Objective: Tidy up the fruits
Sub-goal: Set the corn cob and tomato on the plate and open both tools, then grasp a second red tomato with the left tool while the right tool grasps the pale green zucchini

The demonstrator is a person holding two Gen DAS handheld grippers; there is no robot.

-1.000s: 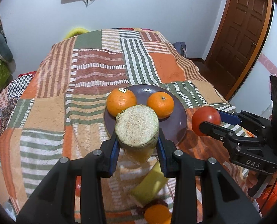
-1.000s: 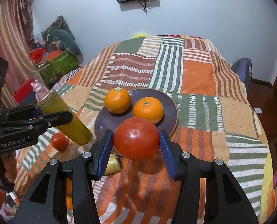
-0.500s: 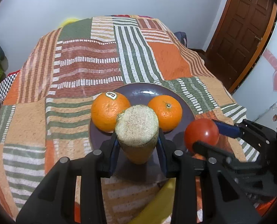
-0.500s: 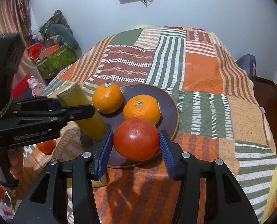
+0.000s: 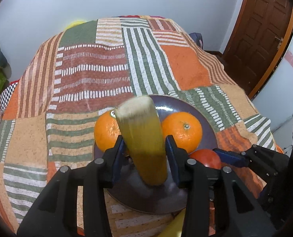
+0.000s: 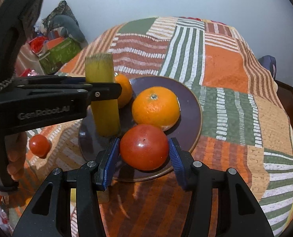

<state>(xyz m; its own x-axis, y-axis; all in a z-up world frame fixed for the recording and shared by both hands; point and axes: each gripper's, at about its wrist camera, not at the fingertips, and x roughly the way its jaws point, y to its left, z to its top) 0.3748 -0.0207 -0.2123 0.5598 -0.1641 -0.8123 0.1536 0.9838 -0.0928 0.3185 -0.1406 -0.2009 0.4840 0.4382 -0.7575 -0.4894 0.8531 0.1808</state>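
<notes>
Bedspread's plate [image 5: 205,118] now bears the cane piece [image 5: 144,138], left hand-held gripper [image 5: 144,158] opening around it; right hand-held gripper [image 6: 144,158] grips the tomato [image 6: 144,147].

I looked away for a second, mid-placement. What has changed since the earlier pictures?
Both grippers came down over the purple plate. The left gripper set the yellow-green stalk piece on the plate and its jaws are opening around it. The right gripper stays clamped on the red tomato, now at the plate. The two oranges stayed put.
</notes>
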